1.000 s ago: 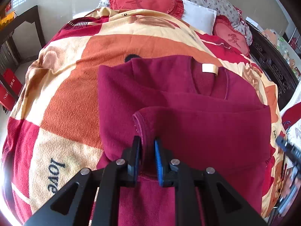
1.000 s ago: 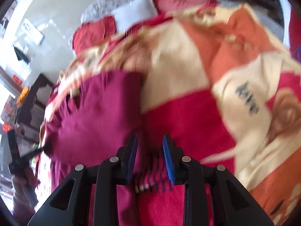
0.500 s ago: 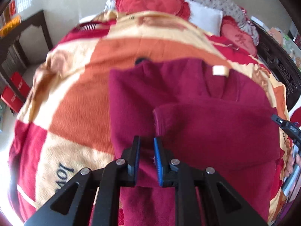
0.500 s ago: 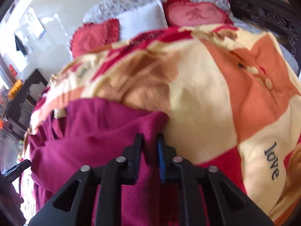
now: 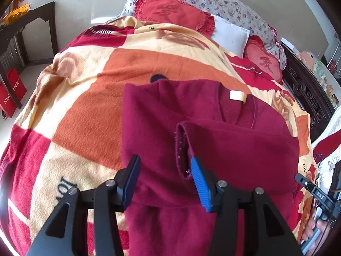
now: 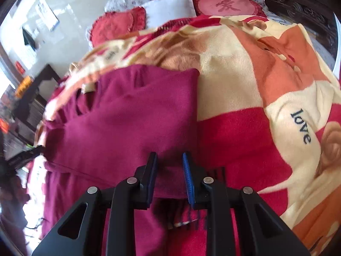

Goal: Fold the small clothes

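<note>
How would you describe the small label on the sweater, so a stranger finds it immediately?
Start from the checked blanket covering the bed; the maroon sweater lies on it. The label sits inside its neckline: a small cream rectangle, the only pale patch on the maroon cloth.

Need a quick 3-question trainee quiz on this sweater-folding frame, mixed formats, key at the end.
1. True or false: the left tool is clamped shut on the maroon sweater.
2. Multiple choice: the sleeve cuff lies (A) hanging off the bed, (B) folded across the sweater's body, (C) under the white pillow.
3. Fill in: the word printed on the blanket near the right tool is ____.

Key: 1 false, its jaws stand open; 2 B; 3 love.
</note>
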Demonstrator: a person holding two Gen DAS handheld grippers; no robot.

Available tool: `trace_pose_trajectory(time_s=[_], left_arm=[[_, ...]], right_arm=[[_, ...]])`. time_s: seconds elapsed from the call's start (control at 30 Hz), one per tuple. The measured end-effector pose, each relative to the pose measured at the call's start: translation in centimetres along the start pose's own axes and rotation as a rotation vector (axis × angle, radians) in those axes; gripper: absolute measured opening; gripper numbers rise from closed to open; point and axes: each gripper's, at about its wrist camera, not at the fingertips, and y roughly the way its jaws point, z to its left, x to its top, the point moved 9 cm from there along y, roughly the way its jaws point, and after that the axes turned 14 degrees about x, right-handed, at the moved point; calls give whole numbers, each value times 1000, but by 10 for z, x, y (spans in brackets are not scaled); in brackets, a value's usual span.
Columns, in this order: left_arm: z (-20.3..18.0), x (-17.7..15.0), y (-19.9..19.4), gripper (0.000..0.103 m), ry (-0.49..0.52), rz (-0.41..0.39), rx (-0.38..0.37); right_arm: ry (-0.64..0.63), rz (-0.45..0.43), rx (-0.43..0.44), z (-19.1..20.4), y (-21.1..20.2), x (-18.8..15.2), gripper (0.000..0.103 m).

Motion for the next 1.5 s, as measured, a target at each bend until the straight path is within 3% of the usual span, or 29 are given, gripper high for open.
trace_pose_trajectory(time_s=[0.13,0.23,0.33,0.4,0.47,0.5,0.53,0.57,0.73,0.83,1.07,1.13,1.2,1.27,1.4,1.5], left_arm=[[-4,6,-9,52,-45,9,-61],[-1,11,-14,67,-76,-14,-70],[-9,8,-5,66,-48,8,-60],[-23,1,6,60,-11,37,-64],[-32,-6,18,29,33,71,-29],[-35,-9,26,22,69,76,18],[-36,-9,27,9,83,68,32],[-35,-7,26,3,86,58,42],[-14,15,-7,3,16,-37,3],[-1,21,-10,3,18,-65,48],[14,10,23,3,-28,34,55],[13,6,25,8,-16,36,66],[14,2,22,21,-15,44,65],[18,-1,15,47,-24,46,57],[29,-13,0,56,-27,45,50],[39,-24,-11,57,-13,57,57]], right_arm=[[6,4,32,8,-9,-7,12],[3,11,38,8,-11,-11,12],[16,10,46,7,-11,-11,12],[41,7,60,7,-9,-10,12],[62,9,80,8,-9,-12,12],[67,10,87,9,-9,-13,12],[70,12,91,9,-8,-13,12],[69,14,89,10,-8,-14,12],[49,-9,80,15,-10,-3,13],[28,-24,76,19,-6,10,13],[-40,-17,56,30,23,36,13],[-53,34,7,22,43,35,12],[-35,79,-29,8,55,31,0],[-18,64,-24,8,43,32,0],[-58,38,-13,24,12,20,10],[-91,136,-52,23,20,-8,11]])
